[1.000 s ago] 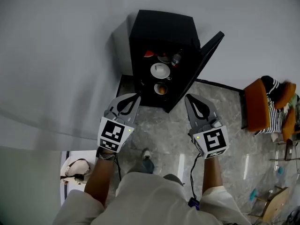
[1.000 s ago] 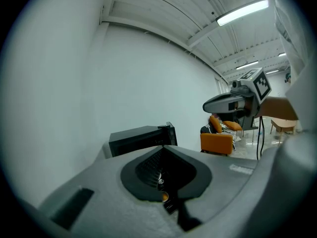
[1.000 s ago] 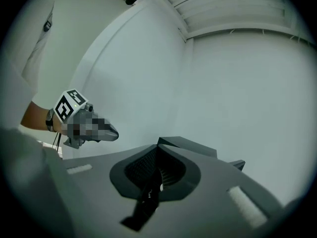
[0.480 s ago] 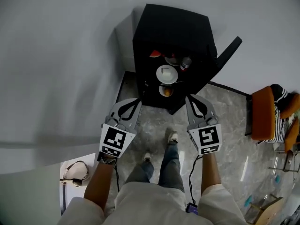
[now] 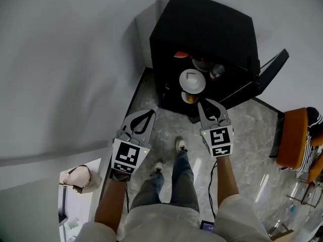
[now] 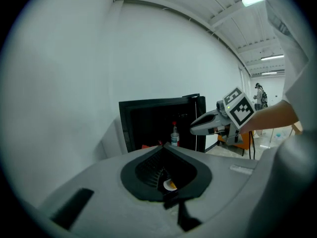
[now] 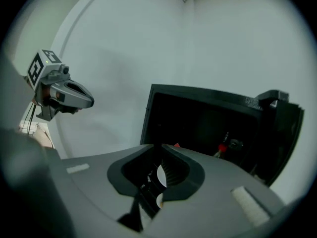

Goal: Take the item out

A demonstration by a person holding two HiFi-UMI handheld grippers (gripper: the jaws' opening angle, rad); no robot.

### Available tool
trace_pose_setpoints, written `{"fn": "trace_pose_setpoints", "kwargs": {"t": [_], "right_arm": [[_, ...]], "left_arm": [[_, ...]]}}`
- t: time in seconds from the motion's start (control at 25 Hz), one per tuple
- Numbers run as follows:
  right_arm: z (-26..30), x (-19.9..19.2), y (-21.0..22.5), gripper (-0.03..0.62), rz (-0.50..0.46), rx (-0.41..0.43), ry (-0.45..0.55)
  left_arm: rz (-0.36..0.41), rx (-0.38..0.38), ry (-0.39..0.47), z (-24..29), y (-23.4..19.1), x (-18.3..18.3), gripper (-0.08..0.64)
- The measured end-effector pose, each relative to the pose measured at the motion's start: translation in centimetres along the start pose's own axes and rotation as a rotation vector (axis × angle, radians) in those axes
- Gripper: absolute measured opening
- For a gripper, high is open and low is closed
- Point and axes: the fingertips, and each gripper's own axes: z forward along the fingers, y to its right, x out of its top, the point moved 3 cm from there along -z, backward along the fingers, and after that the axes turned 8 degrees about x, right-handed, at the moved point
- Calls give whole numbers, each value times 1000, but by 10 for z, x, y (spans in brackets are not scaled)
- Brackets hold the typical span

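Cabinet [image 5: 212, 19], black, stands against a pale wall with its door [image 5: 270, 74] swung wide to the right. On its shelves sit a red object [image 5: 181, 54], a dish [image 5: 202, 64], a red-capped bottle [image 5: 217, 71], a white plate with a cup on it [image 5: 192, 80], and lowest a bowl holding something orange [image 5: 190, 98]. The item to come out is among these, all inside; which one cannot be told. The left gripper [image 5: 151, 112] hangs short of the opening, jaws together on nothing. The right gripper [image 5: 209, 105] is just before the lowest shelf near the bowl, its jaws narrowly apart, having just been opening, with nothing between them. An orange chair [image 5: 292, 145] stands off to the right on the marble floor [image 5: 242, 130], and a handbag [image 5: 81, 179] lies at lower left
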Motion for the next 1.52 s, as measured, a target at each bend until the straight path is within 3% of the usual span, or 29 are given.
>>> {"fn": "trace_pose_setpoints", "kwargs": {"t": [0.16, 0.32, 0.76, 1.0, 1.16, 1.52], "right_arm": [[38, -32, 16, 67, 26, 47, -49], [68, -57, 28, 84, 34, 67, -88], [135, -122, 34, 125, -62, 119, -234], [166, -154, 43, 157, -139, 106, -313], [181, -172, 48, 192, -244, 93, -369], [202, -189, 48, 203, -452, 45, -441]], "left_arm": [[-44, 33, -43, 19, -4, -22, 6], [-35, 29, -81, 38, -1, -41, 6], [-81, 48, -151, 68, -2, -84, 6], [-113, 43, -175, 71, -3, -107, 6], [-120, 44, -201, 72, -3, -122, 6], [-132, 42, -239, 76, -1, -142, 6]]}}
